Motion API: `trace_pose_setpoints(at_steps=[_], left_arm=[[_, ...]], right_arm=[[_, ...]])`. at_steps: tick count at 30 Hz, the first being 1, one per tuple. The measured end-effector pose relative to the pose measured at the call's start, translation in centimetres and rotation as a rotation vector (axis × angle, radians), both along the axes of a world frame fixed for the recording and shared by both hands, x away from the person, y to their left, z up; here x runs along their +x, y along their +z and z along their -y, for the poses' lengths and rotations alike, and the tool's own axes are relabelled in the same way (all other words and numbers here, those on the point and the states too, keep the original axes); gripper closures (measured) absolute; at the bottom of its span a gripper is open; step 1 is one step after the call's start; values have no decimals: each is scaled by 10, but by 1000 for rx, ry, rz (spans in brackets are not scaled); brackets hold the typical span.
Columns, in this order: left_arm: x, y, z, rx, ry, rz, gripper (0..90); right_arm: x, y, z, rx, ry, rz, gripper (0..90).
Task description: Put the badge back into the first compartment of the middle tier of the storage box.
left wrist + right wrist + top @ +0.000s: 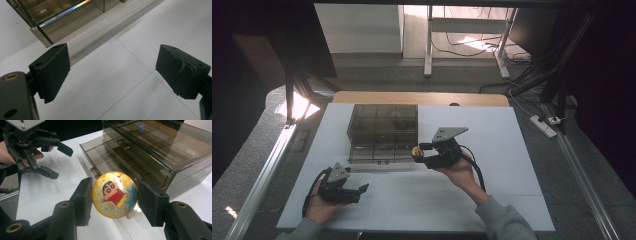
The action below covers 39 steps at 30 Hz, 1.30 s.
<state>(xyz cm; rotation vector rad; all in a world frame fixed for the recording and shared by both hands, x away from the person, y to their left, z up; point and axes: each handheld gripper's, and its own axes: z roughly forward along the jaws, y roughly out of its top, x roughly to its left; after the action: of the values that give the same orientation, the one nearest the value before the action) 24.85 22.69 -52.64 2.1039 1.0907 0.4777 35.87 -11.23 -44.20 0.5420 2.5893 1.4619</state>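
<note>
I have the ball (114,194) pinched between the right gripper (114,197) fingers, held just above the surface (492,150) at the front right corner of the drawer box (383,131), so I judge the carry step is in hand. Next calls for a drawer pulled open (all look shut) by the left gripper (112,72), whose fingers stand spread and empty. I count one ball, one box, two grippers.
</note>
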Motion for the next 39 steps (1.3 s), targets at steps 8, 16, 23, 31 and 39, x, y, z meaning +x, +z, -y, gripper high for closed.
trace_pose_setpoints(at_steps=[8, 16, 23, 31, 39], left_arm=[[0, 0, 0, -1, 0, 1, 126], [0, 0, 0, -2, -1, 2, 126], [-1, 0, -1, -5, 1, 0, 127], [-2, 1, -1, -8, -3, 5, 127], [-2, 1, 0, -11, -9, 5, 128]], right_arm=[[0, -2, -9, -1, 13, -5, 464], [1, -5, -20, 0, 27, -12, 464], [3, -8, -30, 0, 41, -18, 464], [7, -11, -46, 9, 54, -29, 464], [11, -15, -62, 15, 70, -40, 464]])
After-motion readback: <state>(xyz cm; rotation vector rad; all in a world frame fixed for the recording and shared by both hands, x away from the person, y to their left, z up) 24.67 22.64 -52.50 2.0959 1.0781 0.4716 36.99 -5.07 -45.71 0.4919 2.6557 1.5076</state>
